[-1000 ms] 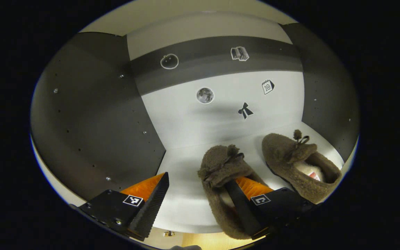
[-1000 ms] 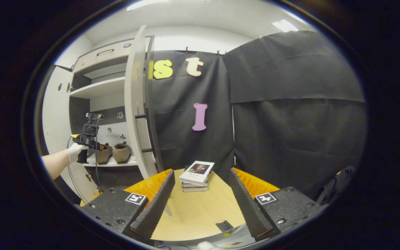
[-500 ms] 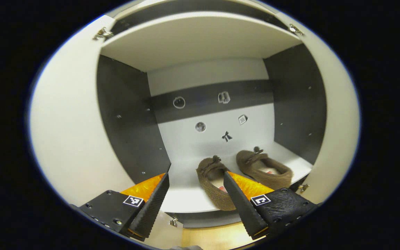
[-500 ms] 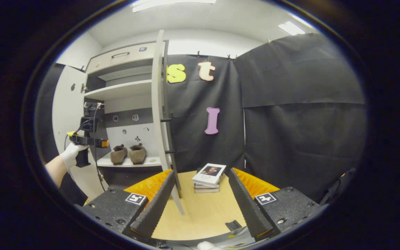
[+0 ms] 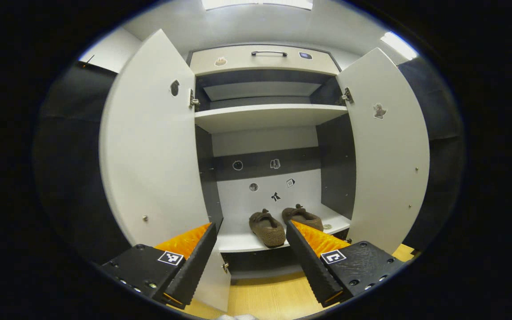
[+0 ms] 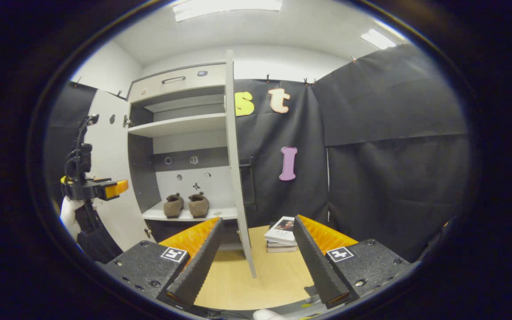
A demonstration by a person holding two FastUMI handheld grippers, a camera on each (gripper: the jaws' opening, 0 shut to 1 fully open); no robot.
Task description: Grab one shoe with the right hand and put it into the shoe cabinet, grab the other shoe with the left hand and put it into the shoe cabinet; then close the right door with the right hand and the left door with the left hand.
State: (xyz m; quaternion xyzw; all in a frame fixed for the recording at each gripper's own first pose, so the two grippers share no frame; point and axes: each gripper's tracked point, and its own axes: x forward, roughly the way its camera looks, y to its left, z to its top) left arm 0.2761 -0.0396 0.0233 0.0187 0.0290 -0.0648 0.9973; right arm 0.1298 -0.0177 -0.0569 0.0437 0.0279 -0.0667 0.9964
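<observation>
Two brown fuzzy shoes stand side by side on the lower shelf of the shoe cabinet [image 5: 265,114]: the left shoe [image 5: 266,229] and the right shoe [image 5: 302,216], toes toward the back wall. The pair also shows as the left shoe [image 6: 173,205] and the right shoe [image 6: 198,204] in the right gripper view. Both doors are swung wide: the left door [image 5: 151,142] and the right door [image 5: 391,151]. My left gripper [image 5: 249,262] hangs open, well in front of the shelf, holding nothing. My right gripper [image 6: 256,262] is open and empty, right of the edge-on right door [image 6: 238,178].
A small stack of books [image 6: 281,232] lies on the wooden floor [image 6: 256,280] beyond the right door. The other gripper [image 6: 91,189], held by a gloved hand, hovers at the far left of the right gripper view. An upper shelf [image 5: 269,116] and a drawer [image 5: 267,60] sit above.
My left gripper has drawn back out of the cabinet, leaving the left shoe on the shelf; the whole cabinet and both doors have come into view. The right gripper has turned leftward.
</observation>
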